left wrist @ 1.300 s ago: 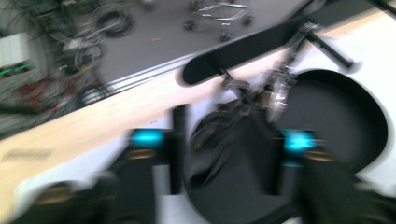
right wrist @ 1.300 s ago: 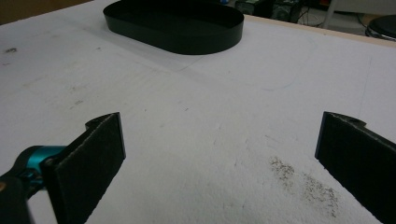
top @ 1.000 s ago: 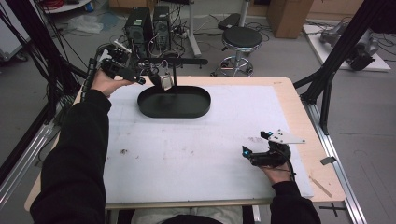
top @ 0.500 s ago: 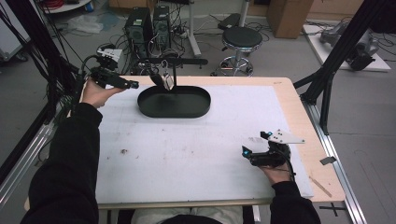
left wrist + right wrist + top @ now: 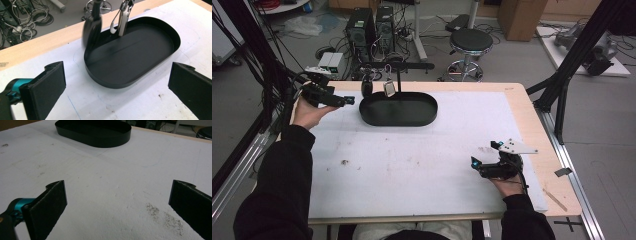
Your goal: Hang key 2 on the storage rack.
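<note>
A black oval tray [image 5: 417, 120] [image 5: 165, 30] [image 5: 105, 141] lies at the back middle of the white table mat. At its back rim a thin black stand holds two hanging items: a dark rounded piece [image 5: 367, 87] [image 5: 92, 30] and a silver keyring-like piece [image 5: 389, 87] [image 5: 123, 18]. My left gripper [image 5: 347, 100] [image 5: 117, 90] hovers just left of the tray, jaws wide apart and empty, aimed at the tray. Near the front right of the mat, my right gripper [image 5: 476, 164] [image 5: 117, 210] rests open with nothing between its jaws.
The white mat [image 5: 412, 165] covers a wooden table [image 5: 517, 90] with bare wood at the back and right edges. Small dark specks [image 5: 345, 161] [image 5: 165, 216] mark the mat. A stool [image 5: 469, 42], computer cases and cables stand on the floor beyond the table.
My left gripper has drawn back from the hanging items to the left of the tray and come lower. The right gripper has stayed put.
</note>
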Demonstrator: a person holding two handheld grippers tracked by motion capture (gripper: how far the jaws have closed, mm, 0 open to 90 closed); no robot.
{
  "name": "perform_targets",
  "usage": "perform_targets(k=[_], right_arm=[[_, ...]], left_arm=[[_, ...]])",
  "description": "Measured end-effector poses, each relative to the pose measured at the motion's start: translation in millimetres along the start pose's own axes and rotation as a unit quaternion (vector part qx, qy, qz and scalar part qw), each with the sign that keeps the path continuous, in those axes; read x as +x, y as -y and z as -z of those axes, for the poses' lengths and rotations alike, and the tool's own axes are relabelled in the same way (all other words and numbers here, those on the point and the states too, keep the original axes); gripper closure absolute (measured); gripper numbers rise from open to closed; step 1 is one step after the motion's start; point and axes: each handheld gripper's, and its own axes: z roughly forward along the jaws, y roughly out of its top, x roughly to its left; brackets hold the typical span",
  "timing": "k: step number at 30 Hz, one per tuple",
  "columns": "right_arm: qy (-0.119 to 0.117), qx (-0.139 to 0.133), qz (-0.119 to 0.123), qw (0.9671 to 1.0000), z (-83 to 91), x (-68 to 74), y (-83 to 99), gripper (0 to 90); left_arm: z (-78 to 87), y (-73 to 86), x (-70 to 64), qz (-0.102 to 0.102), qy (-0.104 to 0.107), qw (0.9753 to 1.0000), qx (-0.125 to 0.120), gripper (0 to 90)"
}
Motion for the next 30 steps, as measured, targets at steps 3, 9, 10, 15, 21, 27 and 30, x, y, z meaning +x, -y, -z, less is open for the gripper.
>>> perform_targets(k=[3,9,10,15,21,27,30], right_arm=[[0.000,0.001,-0.001,1.0000,0.0,0.3,0.1,0.8],[0.001,0.000,-0.001,1.0000,0.3,0.5,0.2,0.8],[0.001,0.001,0.000,1.0000,0.3,0.4,0.3,0.8],[0.002,0.002,0.003,1.0000,0.3,0.3,0.5,0.8],[0.002,0.003,0.002,1.0000,1.1,1.6,1.0,0.8],[0.002,0.004,0.000,1.0000,2.4,2.5,1.9,0.8],[0.001,0.005,0.000,1.0000,2.6,2.8,2.1,0.8]], left_arm=[[2.0,6.9,-1.6,-0.003,0.002,1.0000,-0.002,1.7],[5.9,19.4,-2.1,-0.010,0.009,0.9999,-0.002,1.7],[6.5,22.9,-2.1,-0.010,0.010,0.9999,-0.001,1.7],[9.5,37.1,-2.0,-0.010,0.011,0.9999,0.000,1.7],[15.2,55.2,-4.9,-0.012,0.017,0.9998,0.005,1.7],[25.4,75.2,-6.8,0.001,0.020,0.9998,-0.006,1.7],[32.3,83.5,-9.4,0.003,0.019,0.9996,-0.022,1.7]])
